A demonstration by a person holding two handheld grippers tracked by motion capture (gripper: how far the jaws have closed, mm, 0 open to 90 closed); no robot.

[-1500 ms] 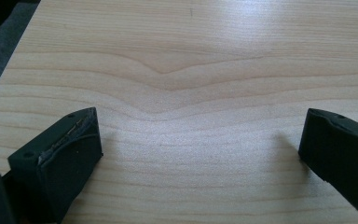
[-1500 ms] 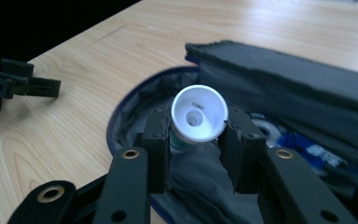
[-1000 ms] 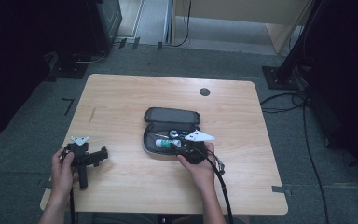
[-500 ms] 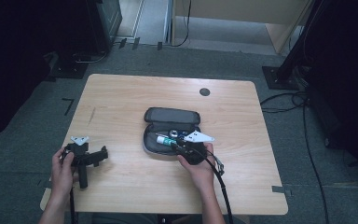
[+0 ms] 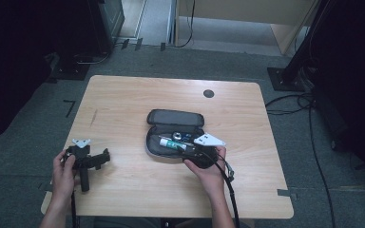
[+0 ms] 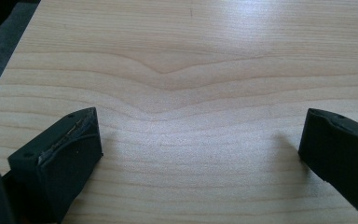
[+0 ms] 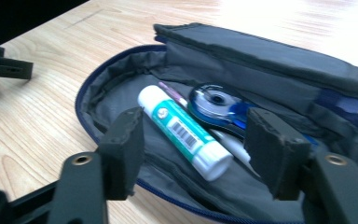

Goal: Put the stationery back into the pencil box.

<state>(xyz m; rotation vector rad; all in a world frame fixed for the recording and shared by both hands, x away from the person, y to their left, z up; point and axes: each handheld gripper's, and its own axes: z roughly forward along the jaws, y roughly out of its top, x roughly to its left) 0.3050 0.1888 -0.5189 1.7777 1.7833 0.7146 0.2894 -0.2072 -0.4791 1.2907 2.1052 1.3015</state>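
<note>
A dark pencil case [image 5: 173,118] lies open in the middle of the table, with its lid folded back. Inside it lie a white glue stick [image 7: 182,130] with a green label, a blue correction tape [image 7: 216,105] and a thin purple pen [image 7: 172,95]. My right gripper [image 7: 196,123] hovers over the case's near right edge [image 5: 192,151]. Its jaws have just been opening and now stand apart on either side of the glue stick, not pressing on it. My left gripper [image 6: 200,135] is open wide over bare wood near the table's front left [image 5: 105,156].
The wooden table [image 5: 123,99] has a round black cable port [image 5: 208,93] near its far edge. Dark equipment and cables stand on the grey floor around it. The left gripper [image 7: 2,65] also appears at the far left of the right gripper view.
The right gripper has barely shifted at the case's near right edge. The left hand and its gripper have kept still.
</note>
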